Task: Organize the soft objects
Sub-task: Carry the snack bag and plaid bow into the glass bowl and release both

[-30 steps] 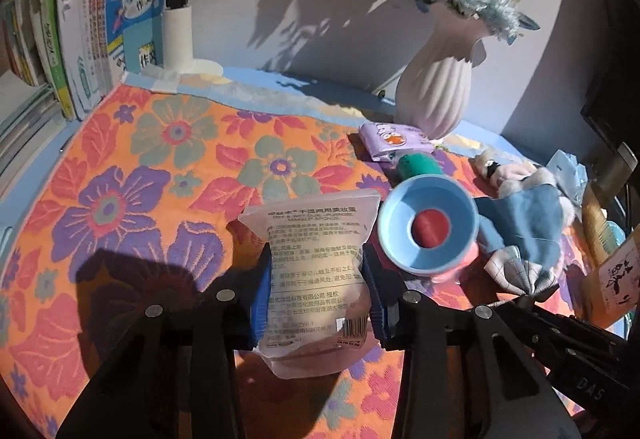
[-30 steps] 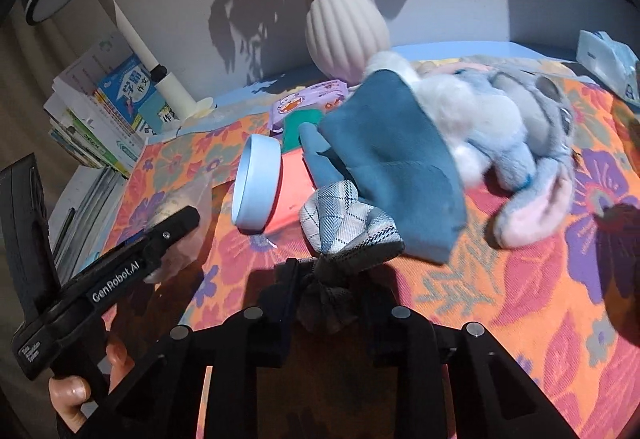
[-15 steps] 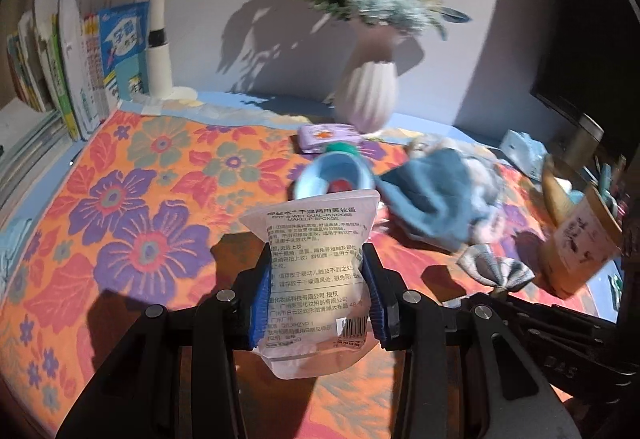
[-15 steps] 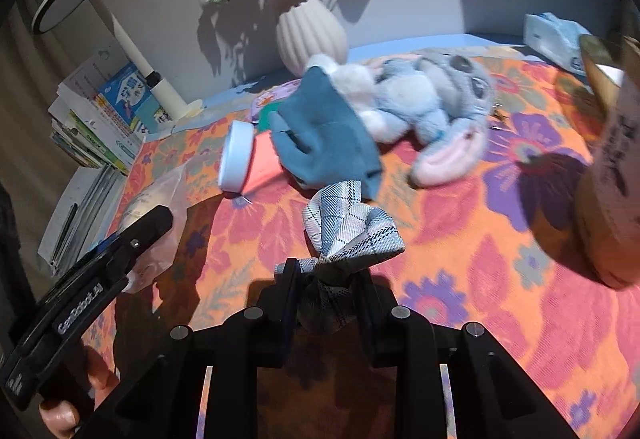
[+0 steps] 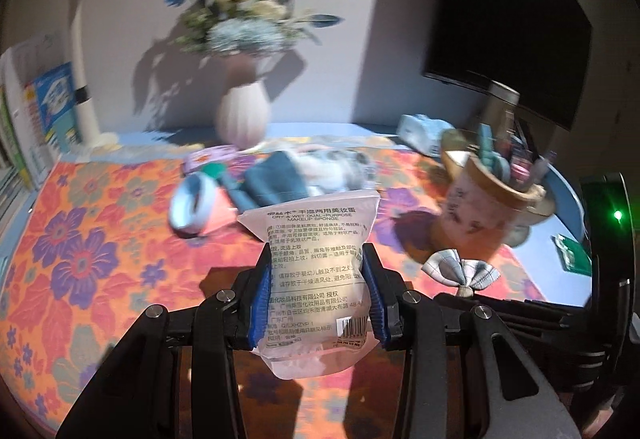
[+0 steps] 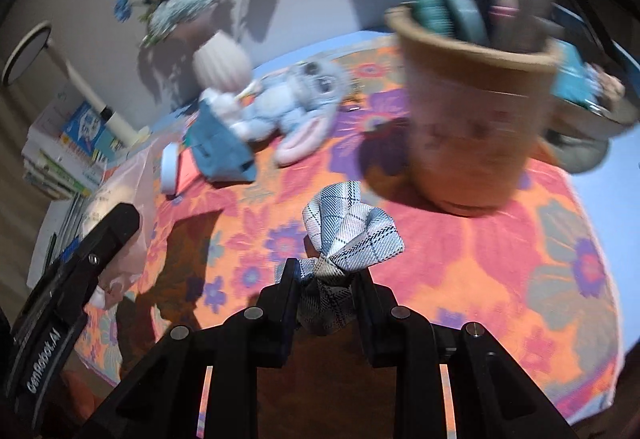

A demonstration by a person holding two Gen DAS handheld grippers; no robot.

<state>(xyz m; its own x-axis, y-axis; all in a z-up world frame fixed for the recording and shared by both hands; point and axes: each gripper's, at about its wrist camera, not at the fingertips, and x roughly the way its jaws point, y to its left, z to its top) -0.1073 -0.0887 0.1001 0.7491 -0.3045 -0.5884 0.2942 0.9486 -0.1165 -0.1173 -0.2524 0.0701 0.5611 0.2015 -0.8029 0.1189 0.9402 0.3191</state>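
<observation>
Plaid bow pinched in our right gripper and sponge bag clamped in our left gripper have both risen off the floral cloth and swung toward the cup, so we judge both picks done, placing next.

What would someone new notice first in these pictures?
Probably the sponge packet clamped upright in the left gripper, front and center. Next, the plaid bow pinched in the right gripper, just in front of the brown cup of pens on the orange floral cloth.
</observation>
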